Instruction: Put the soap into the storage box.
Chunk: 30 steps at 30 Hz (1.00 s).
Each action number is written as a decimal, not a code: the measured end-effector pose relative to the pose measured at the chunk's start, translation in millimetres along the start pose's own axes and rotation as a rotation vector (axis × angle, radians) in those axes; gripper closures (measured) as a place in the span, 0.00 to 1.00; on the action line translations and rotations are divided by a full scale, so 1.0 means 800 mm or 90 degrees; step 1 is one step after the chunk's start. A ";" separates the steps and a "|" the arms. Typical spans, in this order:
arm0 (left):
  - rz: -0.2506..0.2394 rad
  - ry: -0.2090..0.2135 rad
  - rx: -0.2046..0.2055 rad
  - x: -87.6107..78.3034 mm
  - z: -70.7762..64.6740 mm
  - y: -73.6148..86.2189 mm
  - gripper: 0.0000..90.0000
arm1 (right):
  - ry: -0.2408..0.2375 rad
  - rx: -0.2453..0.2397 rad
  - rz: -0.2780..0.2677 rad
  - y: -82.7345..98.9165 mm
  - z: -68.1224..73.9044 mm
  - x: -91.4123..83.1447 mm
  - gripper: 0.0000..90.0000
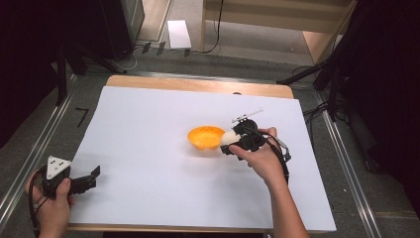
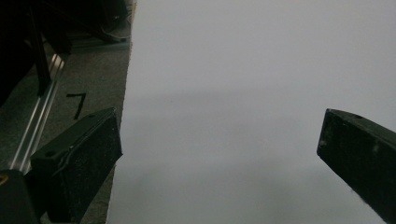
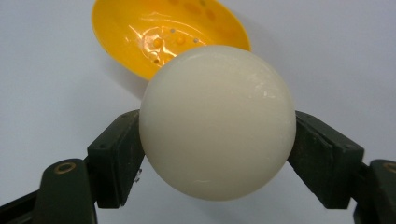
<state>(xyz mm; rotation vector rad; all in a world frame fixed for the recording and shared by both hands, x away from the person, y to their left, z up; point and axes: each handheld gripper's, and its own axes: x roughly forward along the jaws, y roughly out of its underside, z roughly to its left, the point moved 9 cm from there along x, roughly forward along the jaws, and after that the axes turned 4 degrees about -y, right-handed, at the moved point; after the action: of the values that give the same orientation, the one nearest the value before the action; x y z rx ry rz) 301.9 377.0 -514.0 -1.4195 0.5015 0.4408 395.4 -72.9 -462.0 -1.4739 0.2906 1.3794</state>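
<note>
An orange bowl [image 1: 206, 137] sits near the middle of the white table sheet [image 1: 148, 148]. My right gripper [image 1: 232, 141] is shut on a white ball [image 1: 229, 138], held just off the bowl's right rim. In the right gripper view the ball [image 3: 217, 122] is squeezed between both jaws, with the yellow-orange bowl [image 3: 168, 32] right behind it, empty inside. My left gripper [image 1: 91, 177] rests at the sheet's near left edge, open. In the left gripper view its jaws stand wide apart over the bare sheet [image 2: 233, 93], nothing between them.
The sheet covers a wooden table [image 1: 198, 84] with metal rails [image 1: 29, 153] along both sides. Black stands and cables lie on the floor beyond the far edge. A white box [image 1: 178, 33] lies on the floor at the back.
</note>
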 end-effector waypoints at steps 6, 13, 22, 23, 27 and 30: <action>-0.001 -0.001 -0.001 0.000 0.000 0.000 0.00 | -0.009 0.002 -0.009 -0.012 0.005 0.003 0.26; -0.001 -0.001 -0.001 0.000 0.000 0.000 0.00 | -0.012 0.008 -0.009 -0.023 0.011 0.011 0.26; -0.001 -0.001 -0.001 0.000 0.000 0.000 0.00 | -0.020 0.015 -0.009 -0.034 0.017 0.023 0.26; -0.002 0.000 -0.001 0.000 0.000 0.000 0.00 | -0.021 0.014 -0.009 -0.036 0.017 0.025 0.26; -0.002 0.000 -0.001 0.000 0.000 0.000 0.00 | -0.023 0.018 -0.009 -0.040 0.020 0.030 0.26; -0.002 0.000 -0.001 0.000 0.000 0.000 0.00 | -0.025 0.020 -0.007 -0.043 0.022 0.033 0.26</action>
<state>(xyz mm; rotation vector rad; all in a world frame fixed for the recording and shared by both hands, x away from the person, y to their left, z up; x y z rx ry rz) 301.8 377.2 -513.8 -1.4223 0.4983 0.4389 419.1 -32.9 -463.0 -1.4199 0.2773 1.3867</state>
